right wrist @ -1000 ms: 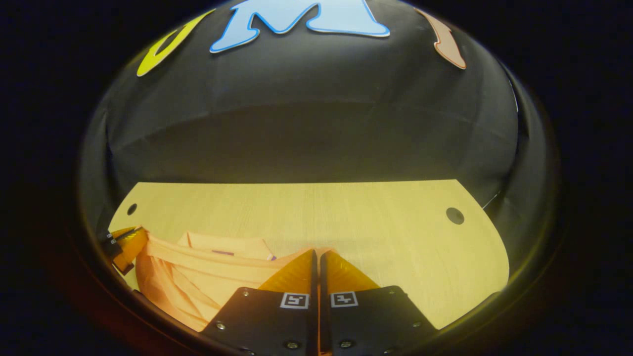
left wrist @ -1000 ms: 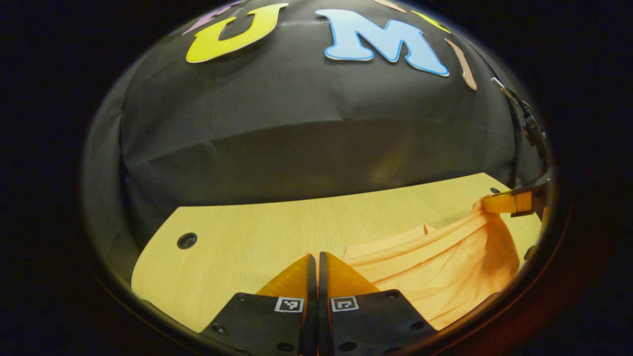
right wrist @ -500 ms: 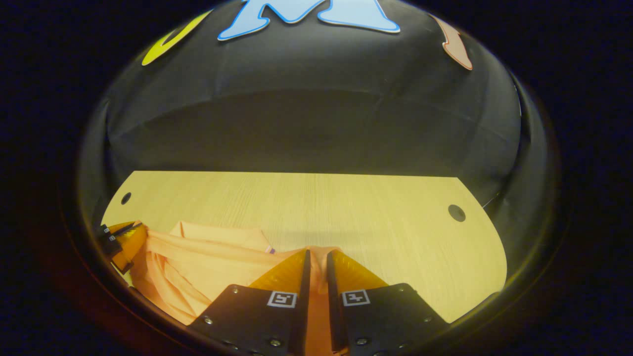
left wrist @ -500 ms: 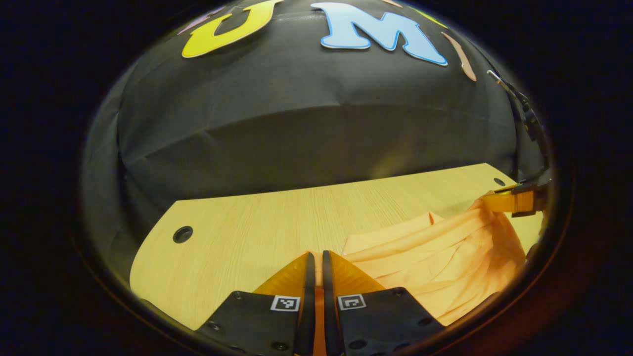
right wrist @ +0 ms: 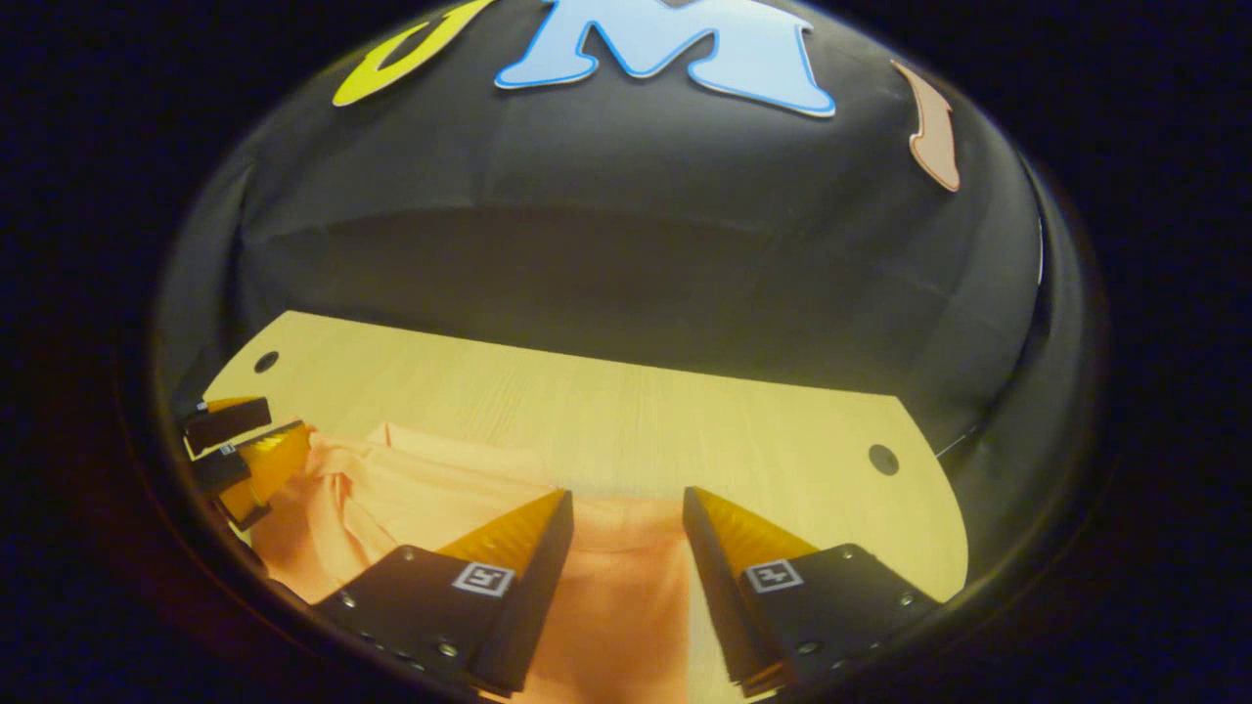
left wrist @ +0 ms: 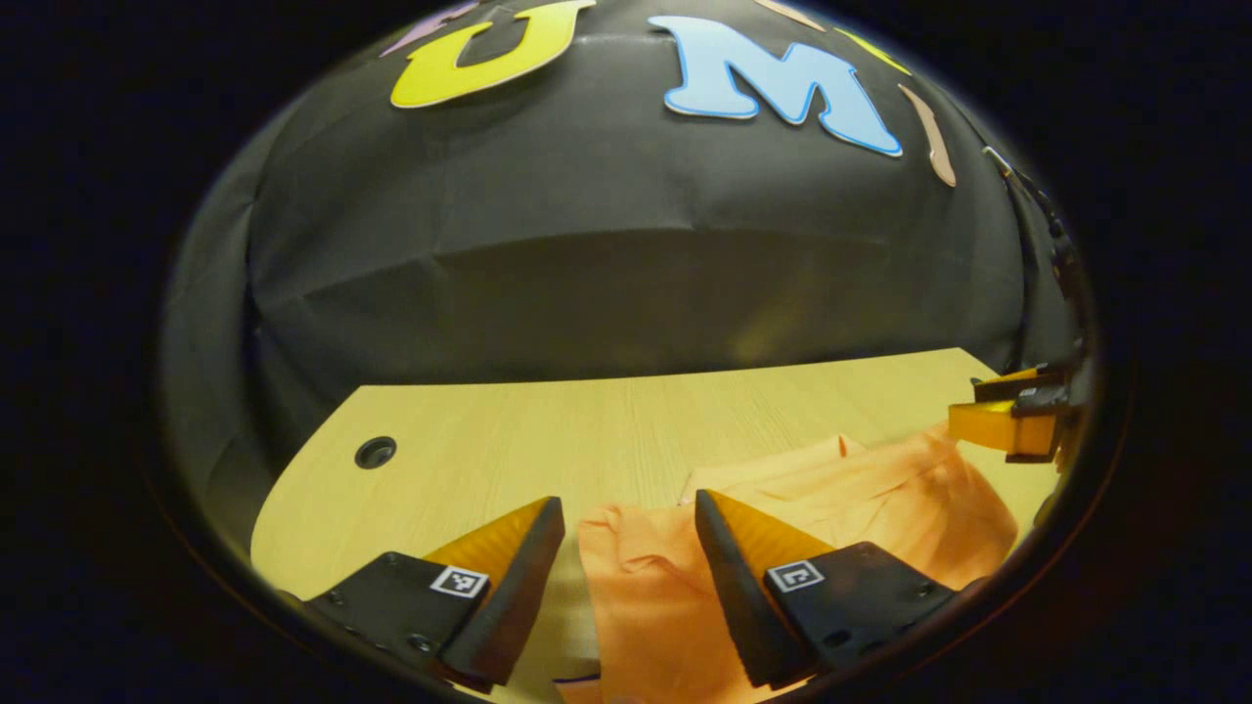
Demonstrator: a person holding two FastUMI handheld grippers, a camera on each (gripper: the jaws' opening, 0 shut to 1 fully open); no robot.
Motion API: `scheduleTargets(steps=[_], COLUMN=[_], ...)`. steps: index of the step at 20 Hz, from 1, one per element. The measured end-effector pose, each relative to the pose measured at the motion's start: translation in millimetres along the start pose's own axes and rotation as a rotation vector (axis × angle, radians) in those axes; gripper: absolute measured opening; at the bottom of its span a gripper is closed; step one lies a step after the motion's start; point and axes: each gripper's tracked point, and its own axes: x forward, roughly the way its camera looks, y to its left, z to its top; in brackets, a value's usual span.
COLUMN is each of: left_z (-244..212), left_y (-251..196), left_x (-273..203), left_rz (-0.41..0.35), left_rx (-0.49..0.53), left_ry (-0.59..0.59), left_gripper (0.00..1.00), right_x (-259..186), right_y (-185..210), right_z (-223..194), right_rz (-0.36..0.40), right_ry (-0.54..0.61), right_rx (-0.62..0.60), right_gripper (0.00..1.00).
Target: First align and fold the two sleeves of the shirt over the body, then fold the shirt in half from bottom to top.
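Note:
An orange shirt (left wrist: pixel 861 499) lies folded on the wooden table (left wrist: pixel 548 440). In the left gripper view my left gripper (left wrist: pixel 628 506) stands open, its fingers apart over the shirt's near left corner, which lies loose between them. The right gripper (left wrist: pixel 1007 411) appears at that view's far right edge, open, above the shirt's other end. In the right gripper view my right gripper (right wrist: pixel 621 499) is open above the shirt (right wrist: pixel 430 489), whose edge lies flat under the gap. The left gripper (right wrist: pixel 240 440) appears at the far left, fingers apart.
The table (right wrist: pixel 685 420) has a round hole near each far corner, one hole (left wrist: pixel 375 452) at the left and another hole (right wrist: pixel 883 459) at the right. Black cloth wall rises right behind the table's far edge.
Both grippers were shut on the shirt's raised edge; both have opened and let it go. The cloth has dropped and now lies flatter on the table.

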Motion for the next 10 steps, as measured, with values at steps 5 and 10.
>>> scheduleTargets(steps=[5, 10], left_z=[28, 57], left_y=[-4, -15], left_x=[-36, -83], left_rz=[0.006, -0.003], left_rx=[0.028, 0.018], left_ry=[-0.062, -0.13], left_gripper=[0.95, 0.95], right_x=[-39, -94], right_y=[-1, -16], right_z=[20, 42], right_rz=[0.004, 0.006], right_ry=[-0.081, -0.179], right_rx=[-0.021, 0.011], right_gripper=[0.92, 0.92])
